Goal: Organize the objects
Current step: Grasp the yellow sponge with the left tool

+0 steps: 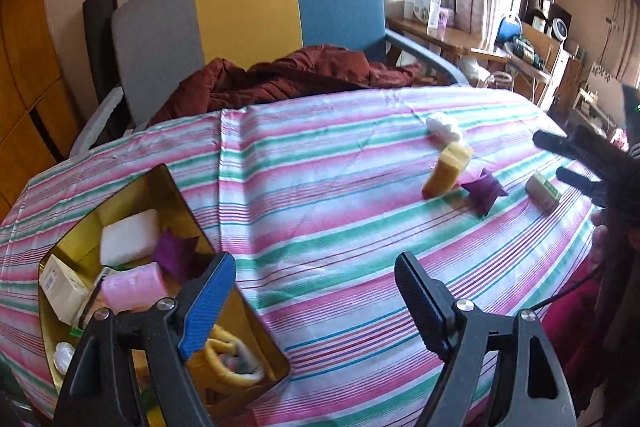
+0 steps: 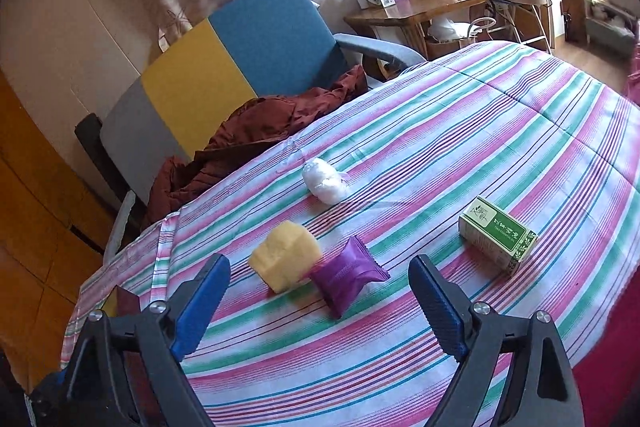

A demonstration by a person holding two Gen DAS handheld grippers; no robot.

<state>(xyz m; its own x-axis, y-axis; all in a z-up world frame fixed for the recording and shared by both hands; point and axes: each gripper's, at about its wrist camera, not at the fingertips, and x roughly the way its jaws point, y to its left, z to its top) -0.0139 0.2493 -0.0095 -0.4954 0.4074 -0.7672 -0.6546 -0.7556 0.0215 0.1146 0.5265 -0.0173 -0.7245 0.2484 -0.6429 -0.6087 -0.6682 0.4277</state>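
A gold tin box [image 1: 170,183] stands at the table's left and holds a white block [image 1: 128,237], a pink roll [image 1: 134,285], a purple packet [image 1: 174,251] and other small items. My left gripper [image 1: 316,279] is open and empty, just right of the box. On the striped cloth lie a yellow sponge [image 2: 286,261], a purple packet [image 2: 346,277], a white wad [image 2: 324,181] and a green box [image 2: 498,235]. My right gripper [image 2: 320,287] is open and empty, with the purple packet between and ahead of its fingers. It also shows in the left wrist view [image 1: 560,159].
A chair [image 1: 248,23] with grey, yellow and blue panels stands behind the table, with a brown jacket [image 1: 280,79] on its seat. A wooden desk [image 2: 416,11] with boxes stands by the window. The table edge curves off to the right.
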